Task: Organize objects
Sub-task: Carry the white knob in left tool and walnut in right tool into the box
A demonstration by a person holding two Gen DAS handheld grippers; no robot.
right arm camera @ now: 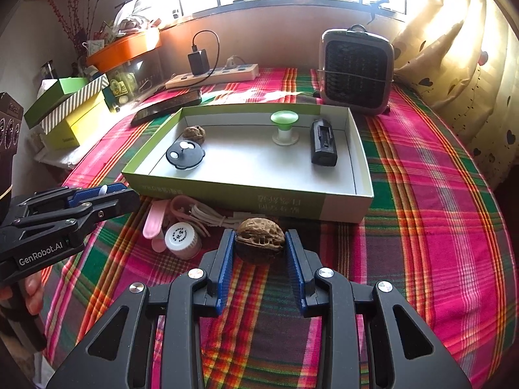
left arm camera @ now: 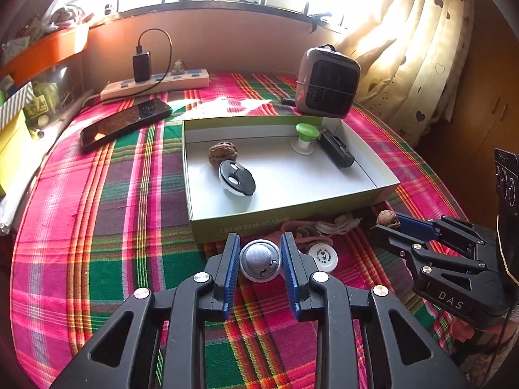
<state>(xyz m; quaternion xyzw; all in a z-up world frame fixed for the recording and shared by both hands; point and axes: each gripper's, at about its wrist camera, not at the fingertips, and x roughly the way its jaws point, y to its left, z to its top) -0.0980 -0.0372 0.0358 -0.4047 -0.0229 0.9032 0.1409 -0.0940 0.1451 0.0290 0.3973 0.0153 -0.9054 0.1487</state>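
A shallow green-sided box (left arm camera: 373, 191) (right arm camera: 360, 175) lies on the plaid cloth and holds a walnut (left arm camera: 222, 153) (right arm camera: 194, 133), a black-and-white round gadget (left arm camera: 236, 178) (right arm camera: 185, 155), a green-topped knob (left arm camera: 306, 137) (right arm camera: 284, 128) and a black battery (left arm camera: 335, 149) (right arm camera: 323, 142). My left gripper (left arm camera: 260, 249) (right arm camera: 108, 194) is shut on a round silver-white device (left arm camera: 259, 261), just in front of the box. My right gripper (right arm camera: 259, 243) (left arm camera: 386, 223) is shut on a second walnut (right arm camera: 260, 239) (left arm camera: 387, 218).
Loose in front of the box lie a white round cap (left arm camera: 322, 257) (right arm camera: 181, 238), a coiled white cable (right arm camera: 207, 215) and pink items (right arm camera: 151, 223). Behind it are a phone (left arm camera: 125, 122), a power strip (left arm camera: 155, 85), a small heater (left arm camera: 327, 82) and stacked boxes (right arm camera: 71, 110) at the left.
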